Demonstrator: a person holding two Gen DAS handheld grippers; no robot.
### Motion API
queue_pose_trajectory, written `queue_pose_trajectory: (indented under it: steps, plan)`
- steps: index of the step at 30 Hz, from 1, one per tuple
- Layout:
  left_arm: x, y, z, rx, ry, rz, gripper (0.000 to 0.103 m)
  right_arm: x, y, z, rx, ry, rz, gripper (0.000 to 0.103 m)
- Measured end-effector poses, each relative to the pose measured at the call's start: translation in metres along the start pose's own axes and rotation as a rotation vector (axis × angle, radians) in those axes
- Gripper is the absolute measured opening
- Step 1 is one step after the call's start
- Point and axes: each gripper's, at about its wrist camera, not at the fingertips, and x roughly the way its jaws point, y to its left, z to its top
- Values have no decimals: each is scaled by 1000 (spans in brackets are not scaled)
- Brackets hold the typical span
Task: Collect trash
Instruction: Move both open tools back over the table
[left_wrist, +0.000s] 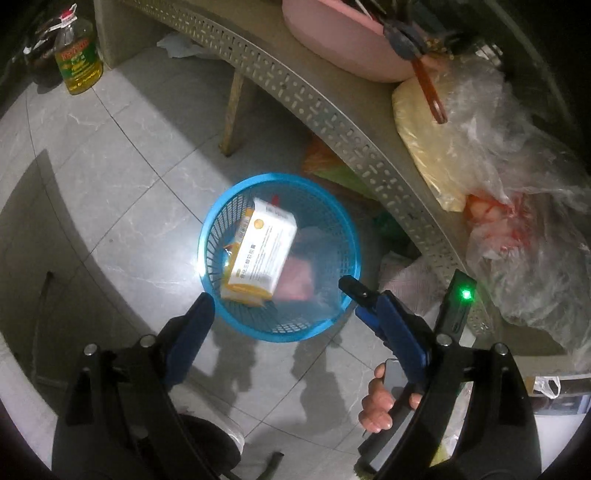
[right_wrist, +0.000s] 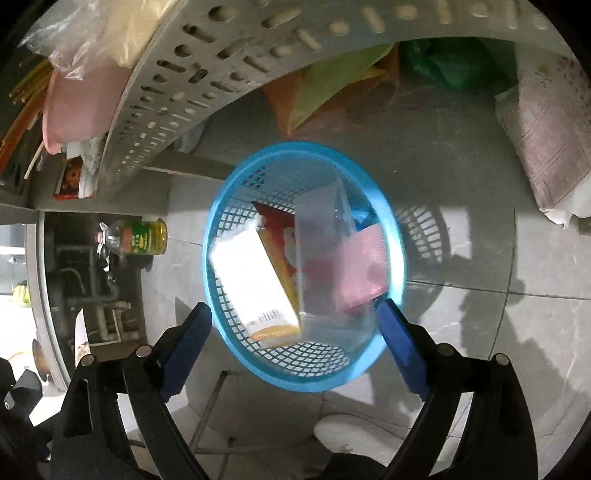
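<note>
- White and orange box (left_wrist: 260, 254) lies tilted in the blue basket (left_wrist: 221, 225) on the floor, beside a pink piece (right_wrist: 364, 266); I judge it could tip out if I nudge the rim
- Left gripper (left_wrist: 277, 295) and right gripper (right_wrist: 295, 314) have fingers spread wide, holding nothing
- The perforated worktop (left_wrist: 332, 110) edge is near; my fingers could snag it

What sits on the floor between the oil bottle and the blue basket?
Nothing: bare grey tiles separate the yellow oil bottle from the blue mesh plastic basket, in the left wrist view.
</note>
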Motion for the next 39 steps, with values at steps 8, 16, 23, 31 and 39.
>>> queue_pose_trajectory:
  steps: [8, 16, 23, 31, 39]
  plan:
    - [-71, 3, -11, 31, -121, -19, 85, -25, 6, -5, -39, -52, 40, 89]
    - [-144, 10, -52, 50, -222, -52, 85, -54, 16, -34, -152, -52, 54, 89]
    - [-203, 31, -124, 67, -315, -41, 85, -95, 52, -82, -365, -26, 59, 89]
    - [-281, 94, -230, -39, -501, 42, 85, -160, 138, -142, -689, -55, 174, 89]
    - [-361, 169, -350, -246, -688, 286, 85, -173, 231, -221, -921, 69, 335, 89]
